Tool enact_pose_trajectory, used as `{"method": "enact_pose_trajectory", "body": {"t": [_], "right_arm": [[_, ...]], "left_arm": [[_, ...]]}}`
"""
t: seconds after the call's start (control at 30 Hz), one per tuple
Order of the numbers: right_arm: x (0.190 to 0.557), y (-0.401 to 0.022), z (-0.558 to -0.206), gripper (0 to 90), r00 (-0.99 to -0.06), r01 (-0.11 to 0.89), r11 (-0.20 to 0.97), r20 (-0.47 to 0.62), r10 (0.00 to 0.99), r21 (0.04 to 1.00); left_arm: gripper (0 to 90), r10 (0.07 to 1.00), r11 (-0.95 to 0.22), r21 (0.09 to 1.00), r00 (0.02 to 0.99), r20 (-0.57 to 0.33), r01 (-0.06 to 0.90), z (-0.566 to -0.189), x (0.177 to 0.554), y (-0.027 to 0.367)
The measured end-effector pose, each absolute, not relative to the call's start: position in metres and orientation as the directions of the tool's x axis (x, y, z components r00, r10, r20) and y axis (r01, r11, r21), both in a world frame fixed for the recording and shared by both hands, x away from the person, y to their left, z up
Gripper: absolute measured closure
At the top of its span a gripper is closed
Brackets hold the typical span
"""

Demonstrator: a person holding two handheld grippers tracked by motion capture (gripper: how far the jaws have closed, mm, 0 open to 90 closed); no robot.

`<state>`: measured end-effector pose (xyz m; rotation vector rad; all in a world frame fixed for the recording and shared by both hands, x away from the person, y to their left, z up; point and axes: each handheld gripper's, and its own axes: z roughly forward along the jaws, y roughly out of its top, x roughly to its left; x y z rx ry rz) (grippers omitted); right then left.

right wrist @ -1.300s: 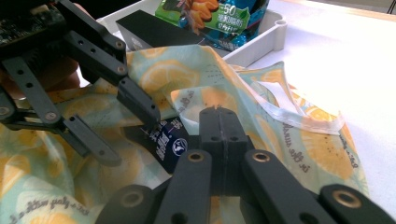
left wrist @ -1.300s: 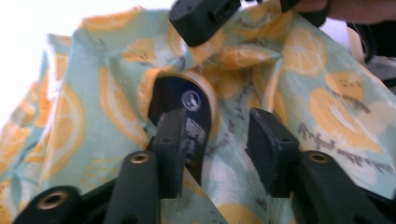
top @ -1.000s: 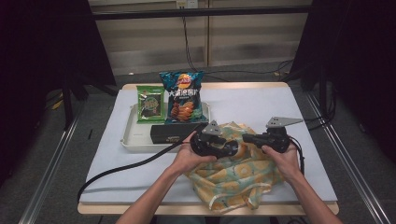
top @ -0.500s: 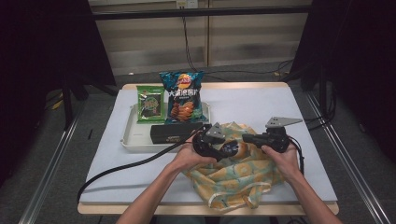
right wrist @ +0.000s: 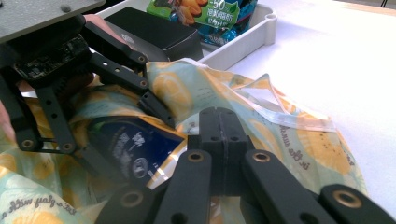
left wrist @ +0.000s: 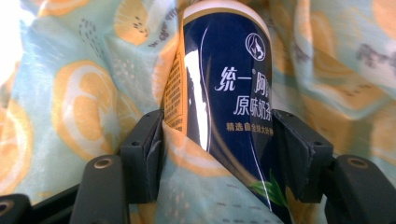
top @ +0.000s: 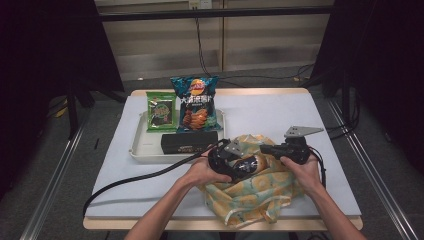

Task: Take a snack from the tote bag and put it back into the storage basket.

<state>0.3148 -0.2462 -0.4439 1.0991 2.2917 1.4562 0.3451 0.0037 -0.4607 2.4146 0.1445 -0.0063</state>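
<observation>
A cloth bag (top: 250,200) printed with orange slices lies crumpled at the table's front. Inside its mouth is a bottle with a dark blue label (top: 248,164) (left wrist: 229,84) (right wrist: 130,144). My left gripper (top: 244,162) (left wrist: 219,140) (right wrist: 93,126) reaches in from the left and its jaws have just been opening. The bottle still sits between them, with one pad on its side and the other against it through a fold of cloth. My right gripper (top: 265,148) (right wrist: 219,126) is shut at the bag's rim. I cannot tell whether cloth is pinched between its pads.
A white tray (top: 140,150) at the left holds a black box (top: 189,141), a green snack packet (top: 161,111) and a blue chips bag (top: 195,102). Bare white tabletop (top: 280,110) stretches behind the bag. A black cable (top: 135,180) trails off the front left.
The left hand has shifted only slightly at the bag's mouth. The right hand has kept still.
</observation>
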Motion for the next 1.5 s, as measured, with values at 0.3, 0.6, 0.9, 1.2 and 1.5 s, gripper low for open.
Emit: {"method": "enact_pose_trajectory", "body": {"t": [0.3, 0.6, 0.9, 1.2, 1.5], "right_arm": [[0.314, -0.244, -0.446, 90.0, -0.703, 0.48, 0.248, 0.2, 0.683, 0.842], [0.316, -0.246, -0.447, 90.0, -0.696, 0.485, 0.24, 0.204, 0.689, 0.841], [0.316, -0.246, -0.447, 90.0, -0.696, 0.485, 0.239, 0.205, 0.688, 0.841], [0.316, -0.245, -0.448, 90.0, -0.698, 0.486, 0.242, 0.207, 0.685, 0.84], [0.316, -0.243, -0.449, 90.0, -0.703, 0.486, 0.252, 0.203, 0.682, 0.837]], "left_arm": [[36.9, 0.111, -0.718, 0.689, 0.993, -0.028, 0.099, -0.446, 0.338, 0.007], [46.1, 0.072, -0.627, 0.775, 0.997, -0.042, 0.078, -0.425, 0.33, 0.011], [41.8, 0.123, -0.685, 0.722, 0.992, -0.018, 0.098, -0.446, 0.337, 0.0], [35.0, 0.106, -0.723, 0.686, 0.994, -0.008, 0.083, -0.457, 0.339, -0.006], [36.0, 0.109, -0.771, 0.632, 0.994, 0.01, 0.078, -0.462, 0.338, -0.011]]}}
